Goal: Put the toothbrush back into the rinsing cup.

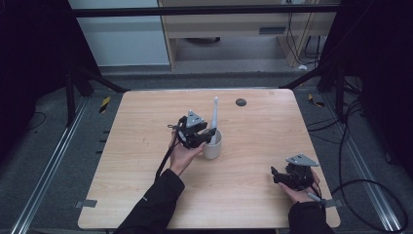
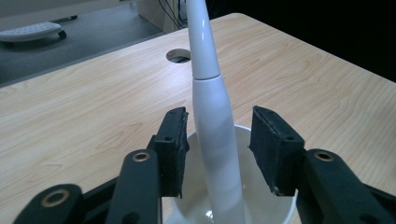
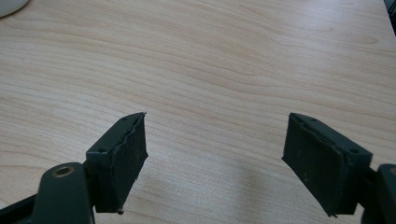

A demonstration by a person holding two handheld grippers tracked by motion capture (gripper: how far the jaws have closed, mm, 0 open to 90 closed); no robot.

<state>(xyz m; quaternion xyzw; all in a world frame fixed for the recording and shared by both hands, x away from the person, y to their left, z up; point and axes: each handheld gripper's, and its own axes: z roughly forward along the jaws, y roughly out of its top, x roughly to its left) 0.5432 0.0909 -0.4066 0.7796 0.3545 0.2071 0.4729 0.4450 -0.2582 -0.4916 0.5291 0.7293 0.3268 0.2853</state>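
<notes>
Left gripper [image 2: 218,148] sits spread around the white toothbrush [image 2: 212,116], pads either side but not pinching; it stands tilted in the white cup [image 1: 213,145] mid-table. Right gripper [image 3: 215,158] waits wide apart, holding nothing, near the table's [image 1: 253,180] front edge.

White toothbrush [image 2: 212,121], white cup [image 1: 213,145], pale woodgrain table [image 1: 253,146], black jaws.

A white electric toothbrush [image 2: 212,116] stands nearly upright in a white cup [image 2: 280,212], its handle rising between the two black fingers [image 2: 173,149] of the left gripper [image 2: 219,151]. The fingers are spread, one on either side of the handle, the left-hand one just beside it. Beyond on the wooden surface [image 2: 84,116] is a round hole [image 2: 178,55].
</notes>
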